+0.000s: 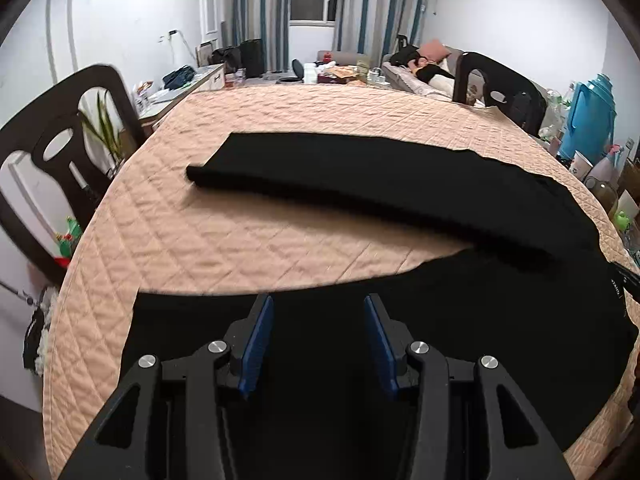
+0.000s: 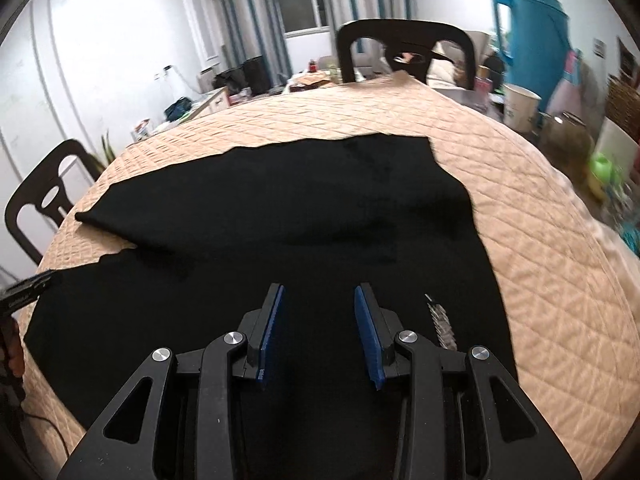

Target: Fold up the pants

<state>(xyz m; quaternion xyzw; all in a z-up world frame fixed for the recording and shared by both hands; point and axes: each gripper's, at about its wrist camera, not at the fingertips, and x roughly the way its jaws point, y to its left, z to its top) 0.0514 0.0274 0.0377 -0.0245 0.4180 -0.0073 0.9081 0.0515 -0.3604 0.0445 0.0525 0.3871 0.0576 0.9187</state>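
Black pants [image 1: 360, 176] lie spread flat on a peach quilted table cover [image 1: 240, 240]. In the left wrist view one leg stretches across the middle and the other leg lies near me under the gripper. My left gripper [image 1: 319, 308] is open and empty, hovering over the near leg. In the right wrist view the pants [image 2: 280, 208] fill the centre, the waist end at the far right. My right gripper [image 2: 319, 296] is open and empty above the pants. A small tag [image 2: 442, 324] lies on the fabric beside its right finger. The left gripper's tip [image 2: 28, 292] shows at the left edge.
Dark chairs stand at the left [image 1: 60, 148] and far right [image 1: 500, 88] of the table. A blue thermos [image 2: 536, 28], a paper cup [image 2: 520, 106] and jars crowd the table's right edge. A sofa and window lie beyond.
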